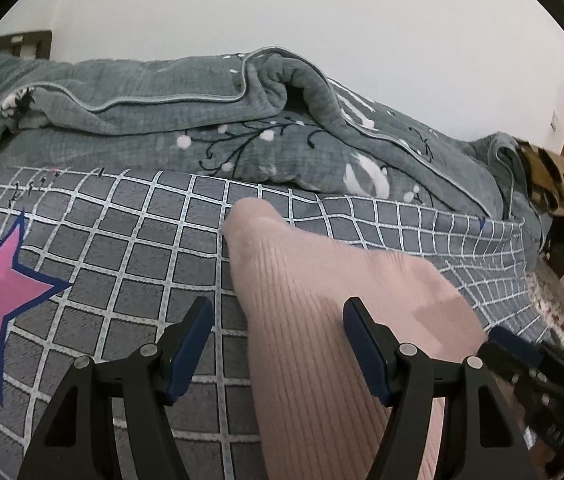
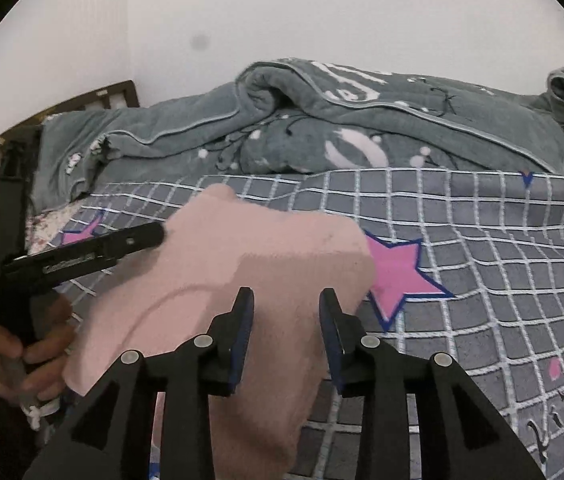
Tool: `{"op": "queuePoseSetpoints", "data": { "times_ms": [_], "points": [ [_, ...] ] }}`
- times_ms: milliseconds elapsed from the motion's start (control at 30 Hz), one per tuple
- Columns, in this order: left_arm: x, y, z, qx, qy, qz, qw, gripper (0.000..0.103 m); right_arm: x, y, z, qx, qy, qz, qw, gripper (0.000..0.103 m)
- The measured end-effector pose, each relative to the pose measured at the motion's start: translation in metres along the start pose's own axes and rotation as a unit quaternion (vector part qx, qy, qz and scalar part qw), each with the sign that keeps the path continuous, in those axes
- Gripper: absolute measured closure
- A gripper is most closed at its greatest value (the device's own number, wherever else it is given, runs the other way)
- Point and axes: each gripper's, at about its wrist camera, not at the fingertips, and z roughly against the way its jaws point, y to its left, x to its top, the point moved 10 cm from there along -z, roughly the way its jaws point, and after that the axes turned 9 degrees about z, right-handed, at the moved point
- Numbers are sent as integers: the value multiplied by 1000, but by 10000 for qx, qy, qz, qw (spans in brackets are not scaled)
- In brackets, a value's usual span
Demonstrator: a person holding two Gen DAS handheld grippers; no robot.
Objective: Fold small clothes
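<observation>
Left gripper (image 1: 277, 318) open over pink sock (image 1: 322, 320), hand (image 2: 21, 344) only in right view

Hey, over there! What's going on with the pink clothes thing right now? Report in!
Left gripper open, right gripper open, both over the pink garment. Garment lies on the checked bed sheet. Rumpled grey blanket behind, not in the way.

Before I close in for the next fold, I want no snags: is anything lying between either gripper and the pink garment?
Nothing visible does. The pink garment lies directly under both open grippers, left gripper and right gripper, on the checked sheet. The grey quilt lies bunched well behind.
</observation>
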Motion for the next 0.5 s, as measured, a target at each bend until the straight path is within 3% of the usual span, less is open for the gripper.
{"op": "queuePoseSetpoints", "data": {
  "times_ms": [300,500],
  "points": [
    [-16,-10,11,65,-1,-287,9996,37,-30,-19,7,35,138,-417,9990,68],
    [-33,-14,10,-63,161,-363,9992,37,-31,-21,2,-2,197,-452,9988,66]
  ]
}}
